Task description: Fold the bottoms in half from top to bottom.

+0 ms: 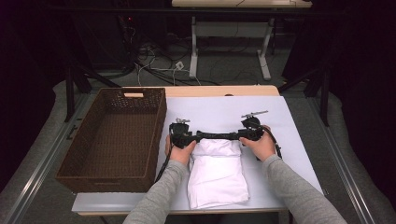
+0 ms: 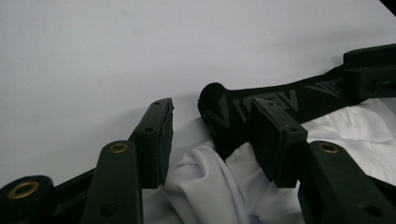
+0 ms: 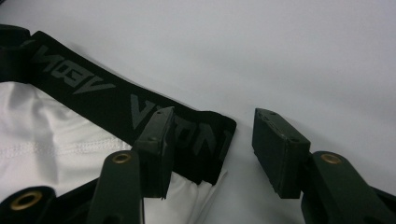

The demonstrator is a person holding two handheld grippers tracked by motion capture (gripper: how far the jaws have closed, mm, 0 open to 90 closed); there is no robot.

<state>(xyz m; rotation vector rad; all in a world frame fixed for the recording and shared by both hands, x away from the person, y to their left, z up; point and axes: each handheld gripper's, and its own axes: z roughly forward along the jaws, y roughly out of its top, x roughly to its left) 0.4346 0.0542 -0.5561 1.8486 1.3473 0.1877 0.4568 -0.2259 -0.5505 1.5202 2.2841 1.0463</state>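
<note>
High view: we see left gripper point(image 1: 187, 138) and right gripper point(image 1: 243, 134), jaws apart, at black waistband point(image 1: 217, 136) ends of white garment point(image 1: 217, 175) near worktop front edge; closing off-centre risks band slipping.

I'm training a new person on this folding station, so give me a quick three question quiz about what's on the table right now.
1. True or false: the brown wicker basket holds the white garment.
2. Multiple choice: the garment's black waistband lies along which edge of the garment? A) the edge nearest the person B) the far edge C) the edge next to the basket
3. Fill in: the jaws of the left hand-held gripper and the right hand-held gripper both stand ____ at the waistband's two ends.

Key
1. False; the garment lies folded on the white table, to the right of the basket.
2. B
3. open
</note>
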